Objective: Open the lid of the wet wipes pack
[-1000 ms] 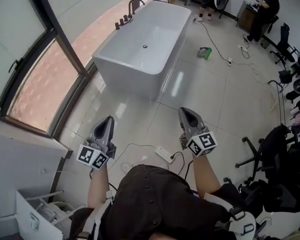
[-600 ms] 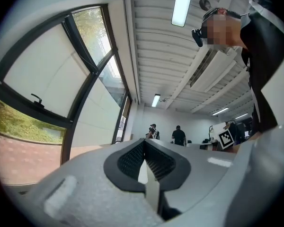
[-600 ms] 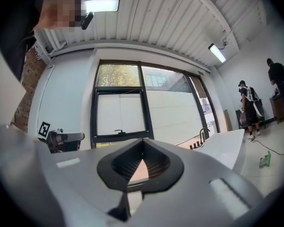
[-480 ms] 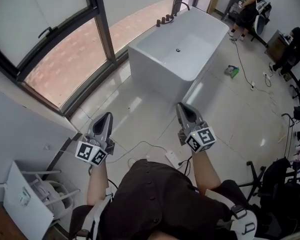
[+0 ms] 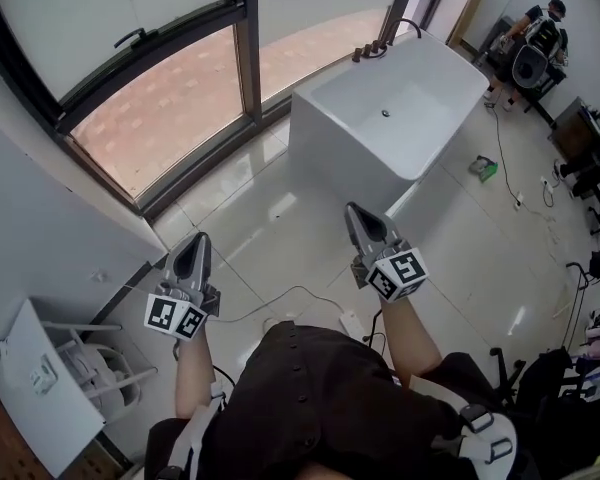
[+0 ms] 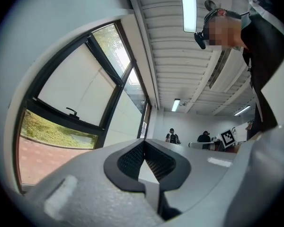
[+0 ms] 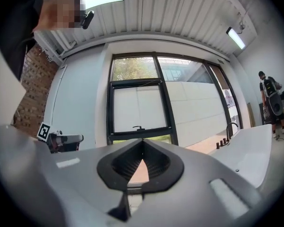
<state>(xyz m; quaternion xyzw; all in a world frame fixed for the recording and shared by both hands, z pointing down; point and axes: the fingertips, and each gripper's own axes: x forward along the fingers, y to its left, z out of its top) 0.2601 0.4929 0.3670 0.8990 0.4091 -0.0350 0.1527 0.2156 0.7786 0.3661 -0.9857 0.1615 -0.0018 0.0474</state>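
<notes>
A wide window (image 5: 150, 98) spans ten to twelve o'clock in the head view, with a white bathtub (image 5: 380, 118) at one o'clock. The left gripper (image 5: 196, 242) at nine o'clock and the right gripper (image 5: 354, 212) at three o'clock both have their jaws closed on nothing. No view shows the wet wipes pack.

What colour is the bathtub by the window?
White. The bathtub shows best in the head view.

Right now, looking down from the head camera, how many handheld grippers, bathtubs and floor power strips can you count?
grippers: 2, the left gripper and the right gripper, both with fingers closed and empty
bathtub: 1
power strip: 1
total: 4
</notes>
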